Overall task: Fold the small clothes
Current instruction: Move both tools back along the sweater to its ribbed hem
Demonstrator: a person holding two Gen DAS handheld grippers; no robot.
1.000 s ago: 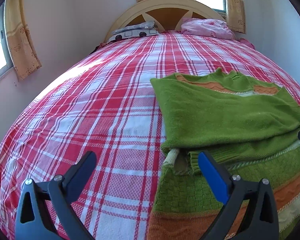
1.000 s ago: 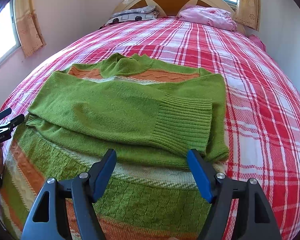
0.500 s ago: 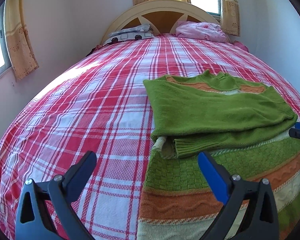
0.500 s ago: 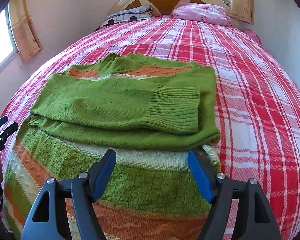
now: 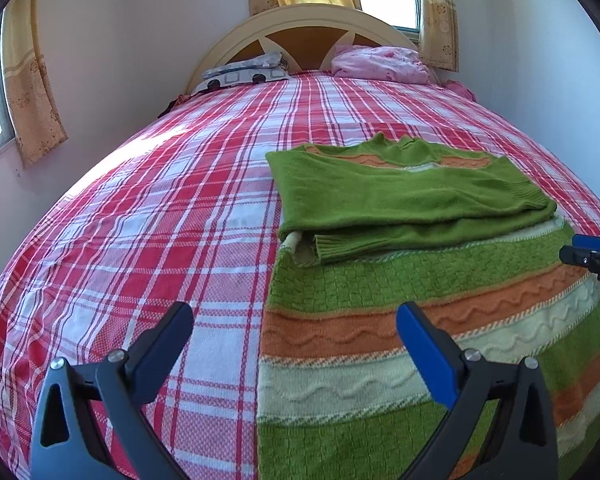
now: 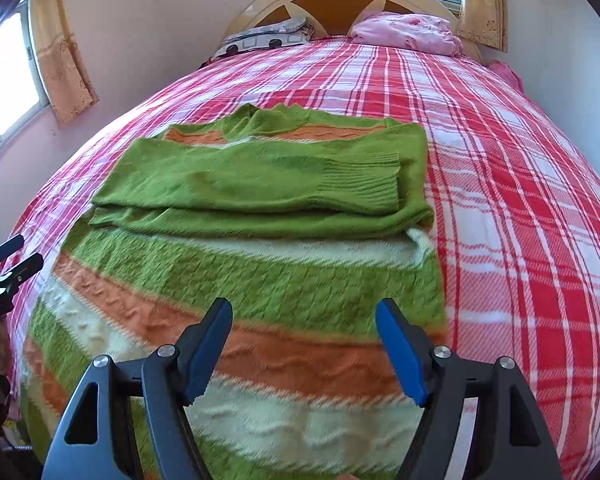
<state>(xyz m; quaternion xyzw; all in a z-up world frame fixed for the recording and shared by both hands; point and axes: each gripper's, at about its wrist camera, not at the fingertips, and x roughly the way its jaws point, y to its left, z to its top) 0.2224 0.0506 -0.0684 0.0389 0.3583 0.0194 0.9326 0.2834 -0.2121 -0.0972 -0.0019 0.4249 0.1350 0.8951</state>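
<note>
A green knit sweater [image 5: 400,248] [image 6: 268,208] with orange and cream stripes lies flat on the bed, both sleeves folded across its chest. My left gripper [image 5: 296,320] hovers open over the sweater's lower left edge, nothing between its fingers. My right gripper [image 6: 304,316] hangs open above the striped lower body near the right edge, also holding nothing. In the left wrist view the right gripper's tips [image 5: 592,256] show at the right edge. The left gripper's tips [image 6: 8,264] appear at the left edge of the right wrist view.
The bed has a red and white plaid sheet [image 5: 160,240] [image 6: 520,220]. A pink bundle [image 5: 380,64] and a grey patterned pillow [image 5: 244,74] lie by the cream headboard [image 5: 312,20]. Walls stand close on both sides, with curtained windows [image 5: 28,92].
Both grippers have drawn back toward the foot of the bed, so more of the sweater's striped lower body shows. Both have stayed open. The sweater has not moved.
</note>
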